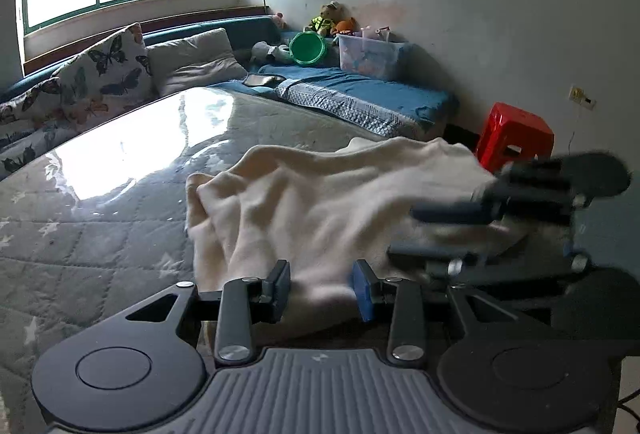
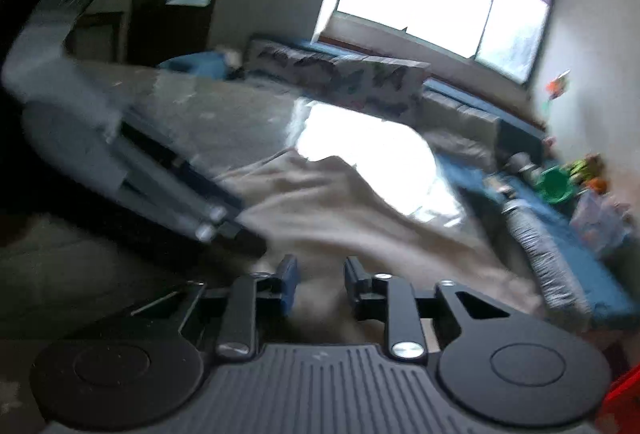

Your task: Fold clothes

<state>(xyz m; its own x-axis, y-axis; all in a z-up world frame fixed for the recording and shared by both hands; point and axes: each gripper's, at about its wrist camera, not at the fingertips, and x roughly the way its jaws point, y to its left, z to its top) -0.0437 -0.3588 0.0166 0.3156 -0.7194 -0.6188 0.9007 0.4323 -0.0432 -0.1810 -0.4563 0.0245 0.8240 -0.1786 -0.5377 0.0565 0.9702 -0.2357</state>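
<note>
A cream garment [image 1: 320, 194] lies rumpled on the grey quilted bed [image 1: 100, 234], its near edge raised toward me. My left gripper [image 1: 322, 290] is shut on a bunch of that near edge, and the cloth fills the gap between its pads. To its right, my right gripper [image 1: 402, 232] comes in sideways with cloth between its two fingers. In the blurred right wrist view, the right gripper [image 2: 320, 284] shows a narrow gap over the cream garment [image 2: 340, 202], and its pads do not clearly press the cloth. The left gripper [image 2: 240, 230] reaches in from the left there.
Butterfly-print pillows [image 1: 104, 74] line the bed's far side under the window. A blue mattress [image 1: 360, 90] behind the bed carries a green bucket [image 1: 308, 48], a clear box [image 1: 368, 58] and soft toys. A red stool [image 1: 516, 134] stands by the right wall.
</note>
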